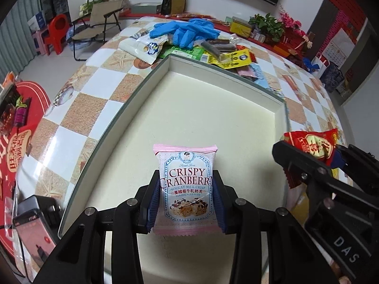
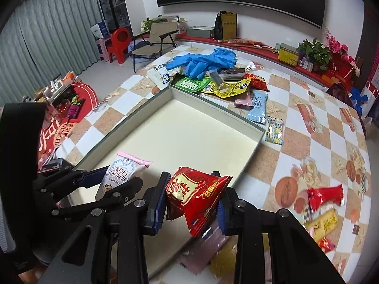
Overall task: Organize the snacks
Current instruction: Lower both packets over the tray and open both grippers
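The pink packet point(image 1: 186, 187) reads "CRISPY CRANBERRY, NOUGAT MILK CRISP"; the right hand-held gripper point(image 1: 310, 163) reads "DAS".

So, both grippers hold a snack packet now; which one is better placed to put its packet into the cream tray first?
Left, probably. The left gripper holds the pink-and-white cranberry packet directly over the shallow cream tray's floor. The right gripper holds its red foil packet nearer the tray's edge.

Both tongs, the left tongs point(image 1: 187, 189) and the right tongs point(image 2: 193, 198), are matte black linkages with round silver screws, ribbed dark-blue pads on their fingers, and white "DAS" lettering at 4 o'clock on the right one
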